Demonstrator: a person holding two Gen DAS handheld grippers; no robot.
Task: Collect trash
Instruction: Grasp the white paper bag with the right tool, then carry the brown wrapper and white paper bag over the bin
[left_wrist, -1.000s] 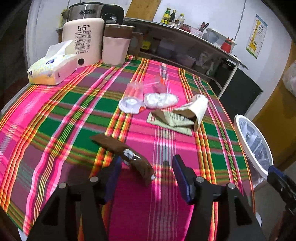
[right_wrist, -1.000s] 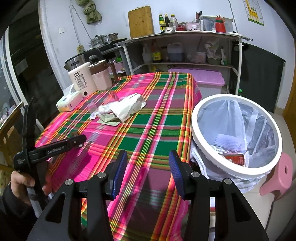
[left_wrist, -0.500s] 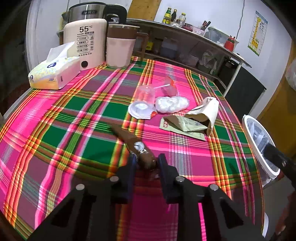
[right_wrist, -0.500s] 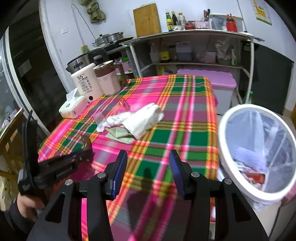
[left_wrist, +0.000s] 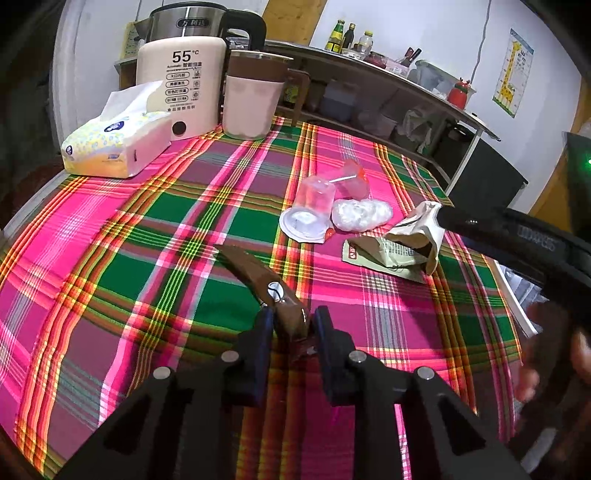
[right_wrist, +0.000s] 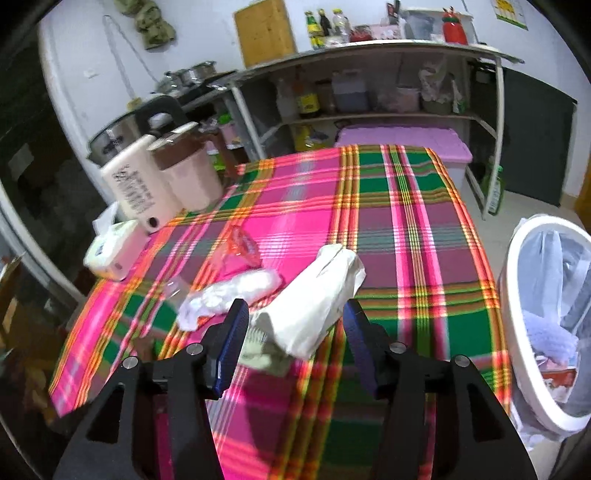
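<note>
The brown wrapper (left_wrist: 275, 295) is now pinched at its near end between the fingers of the left tool (left_wrist: 291, 325) — a second ago those fingers stood wide apart on either side of it, so the first piece of trash looks secured. It slants up off the plaid tabletop (left_wrist: 110, 258), its far tip pointing away.

The right tool (right_wrist: 293, 325) has swung in from over the bin side and now hangs spread wide around the white paper bag (right_wrist: 314, 295), touching nothing that I can see. That suggests a second pickup is being set up.

Beyond the bag lie a green packet (left_wrist: 384, 254), a white crumpled wad (left_wrist: 360, 214), an overturned clear cup (left_wrist: 314, 195) on its lid and a pinkish cup (left_wrist: 354, 181) — all bunched near the middle.

The bin (right_wrist: 513, 295), lined with plastic and already holding scraps, stands just off the tabletop's right edge. The stretch of cloth between the pile and that edge is bare. The tissue box (left_wrist: 110, 147), kettle (left_wrist: 181, 85) and jug (left_wrist: 251, 99) sit well apart at the far left corner.
</note>
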